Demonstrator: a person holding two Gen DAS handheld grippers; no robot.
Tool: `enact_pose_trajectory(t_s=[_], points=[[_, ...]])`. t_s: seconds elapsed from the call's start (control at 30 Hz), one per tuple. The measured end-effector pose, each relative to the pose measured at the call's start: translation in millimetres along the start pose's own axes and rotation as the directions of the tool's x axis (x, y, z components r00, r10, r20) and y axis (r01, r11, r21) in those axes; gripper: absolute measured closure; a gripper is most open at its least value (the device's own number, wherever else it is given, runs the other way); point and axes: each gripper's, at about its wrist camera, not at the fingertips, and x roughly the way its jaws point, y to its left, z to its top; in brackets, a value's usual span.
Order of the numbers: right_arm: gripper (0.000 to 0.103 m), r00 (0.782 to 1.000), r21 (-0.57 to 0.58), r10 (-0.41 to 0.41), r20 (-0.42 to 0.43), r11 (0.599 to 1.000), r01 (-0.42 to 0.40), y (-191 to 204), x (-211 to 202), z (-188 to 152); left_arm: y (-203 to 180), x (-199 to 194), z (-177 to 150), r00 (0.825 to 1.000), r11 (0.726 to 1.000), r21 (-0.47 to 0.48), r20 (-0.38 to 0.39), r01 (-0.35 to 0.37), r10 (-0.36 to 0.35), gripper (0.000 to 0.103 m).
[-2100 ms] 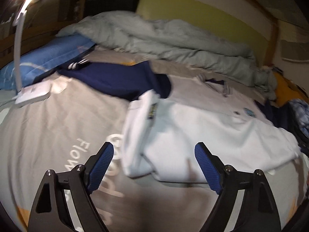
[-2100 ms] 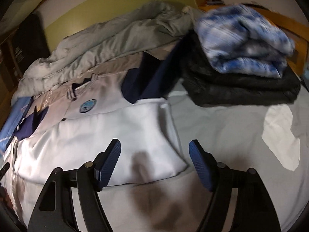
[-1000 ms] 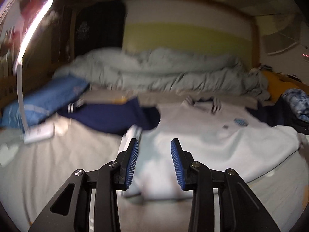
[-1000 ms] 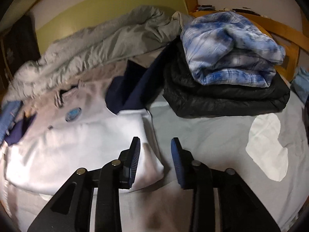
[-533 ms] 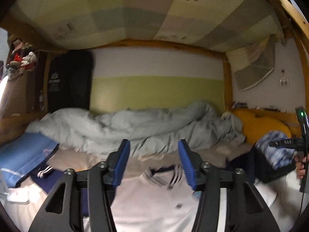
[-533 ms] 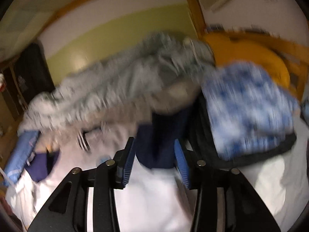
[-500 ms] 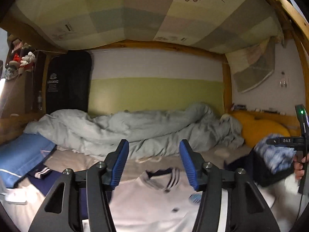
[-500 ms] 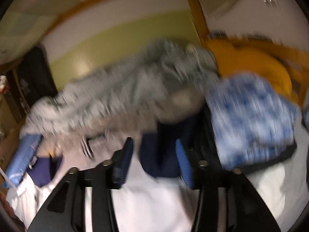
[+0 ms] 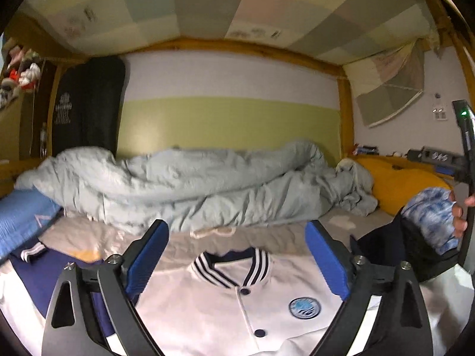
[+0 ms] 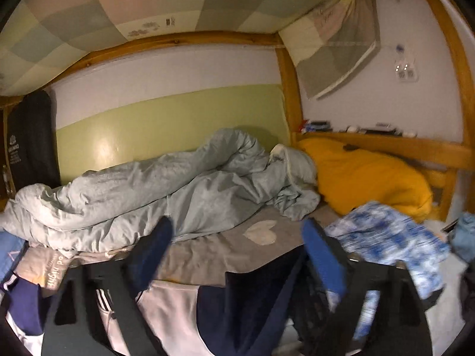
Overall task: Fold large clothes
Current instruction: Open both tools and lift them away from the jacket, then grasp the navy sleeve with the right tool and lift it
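both grippers' jaws just opened, empty; white jacket (image 9: 207,311) lies flat on bed (image 9: 282,234).

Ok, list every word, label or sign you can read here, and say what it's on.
Black hanging bag: white logo and lines of print, too small to read.
Jacket: round blue badge, no legible words.
Bed sheet: pale lettering, partly hidden, unreadable.
Ceiling cloth: small labels, blurred.
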Motion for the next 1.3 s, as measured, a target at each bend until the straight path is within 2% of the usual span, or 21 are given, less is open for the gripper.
enact_pose_trajectory(t_s=[0.03,0.13,0.2,0.3,0.37,0.43,0.5,0.57,0.63,0.73,0.83,0.93,1.0,1.13,1.23,1.27,1.3], points=[[0.000,1.000,0.015,0.004,-0.003,1.000,-0.004,-3.4,9.9,-3.8,2.5,10.1,-6.8,1.000,1.000,0.001,-0.016,0.008,-0.008,0.000],[0.000,1.000,0.054,-0.023,-0.015,0.998,0.024,-15.8,35.1,-24.5,9.2,31.9,-25.5,0.997,0.999,0.012,-0.061,-0.038,0.039,0.000],[0.000,0.998,0.072,-0.025,-0.064,0.997,0.029,-23.8,55.4,-41.3,10.8,42.4,-36.5,0.995,0.999,0.016,-0.087,-0.046,0.047,0.000],[0.000,0.987,0.038,-0.019,-0.157,0.999,0.025,-27.3,78.2,-52.2,11.5,57.4,-52.5,0.987,0.997,0.023,-0.139,-0.075,0.077,0.000],[0.000,0.983,-0.040,-0.103,-0.152,0.994,0.098,-25.3,80.6,-56.2,10.3,63.3,-59.5,0.980,0.994,0.036,-0.169,-0.100,0.104,0.000],[0.000,0.966,-0.127,-0.188,-0.176,0.978,0.167,-23.5,88.4,-61.1,9.5,62.9,-63.8,0.979,0.994,0.037,-0.172,-0.105,0.110,0.000],[0.002,0.957,-0.126,-0.208,-0.202,0.974,0.186,-29.7,96.8,-66.4,9.1,61.0,-64.1,0.980,0.995,0.031,-0.169,-0.098,0.102,0.000],[0.012,0.945,-0.102,-0.219,-0.242,0.975,0.200,-39.7,106.9,-73.2,9.2,59.7,-64.0,0.982,0.994,0.031,-0.160,-0.100,0.104,0.000],[0.027,0.930,-0.098,-0.238,-0.281,0.971,0.219,-48.6,117.0,-79.6,11.2,58.9,-63.8,0.981,0.994,0.027,-0.155,-0.110,0.113,0.000],[0.036,0.911,-0.122,-0.304,-0.278,0.952,0.280,-54.4,121.9,-85.9,19.7,62.0,-65.7,0.980,0.993,-0.020,-0.169,-0.114,0.109,0.000],[0.043,0.905,-0.151,-0.317,-0.285,0.947,0.284,-50.5,126.5,-91.9,30.0,68.1,-68.1,0.976,0.992,-0.079,-0.203,-0.101,0.083,0.000],[0.045,0.904,-0.141,-0.276,-0.327,0.960,0.242,-46.7,131.6,-97.1,37.2,72.5,-70.8,0.972,0.989,-0.111,-0.223,-0.100,0.074,0.000],[0.047,0.889,-0.106,-0.260,-0.376,0.966,0.238,-50.9,139.4,-101.8,39.8,74.2,-72.0,0.970,0.987,-0.118,-0.231,-0.107,0.077,0.000],[0.048,0.858,-0.130,-0.342,-0.384,0.940,0.316,-54.7,151.8,-113.8,42.0,75.0,-73.1,0.970,0.986,-0.134,-0.235,-0.102,0.069,0.000],[0.051,0.868,-0.120,-0.319,-0.380,0.948,0.296,-52.0,156.3,-120.7,42.3,74.9,-73.3,0.970,0.986,-0.134,-0.235,-0.099,0.066,0.000],[0.057,0.870,-0.114,-0.311,-0.382,0.950,0.290,-53.0,158.0,-121.8,42.3,74.6,-73.5,0.970,0.986,-0.133,-0.234,-0.100,0.066,0.000],[0.078,0.876,-0.098,-0.300,-0.377,0.954,0.284,-55.2,158.1,-121.9,42.0,75.1,-73.0,0.970,0.986,-0.132,-0.234,-0.101,0.068,0.000]])
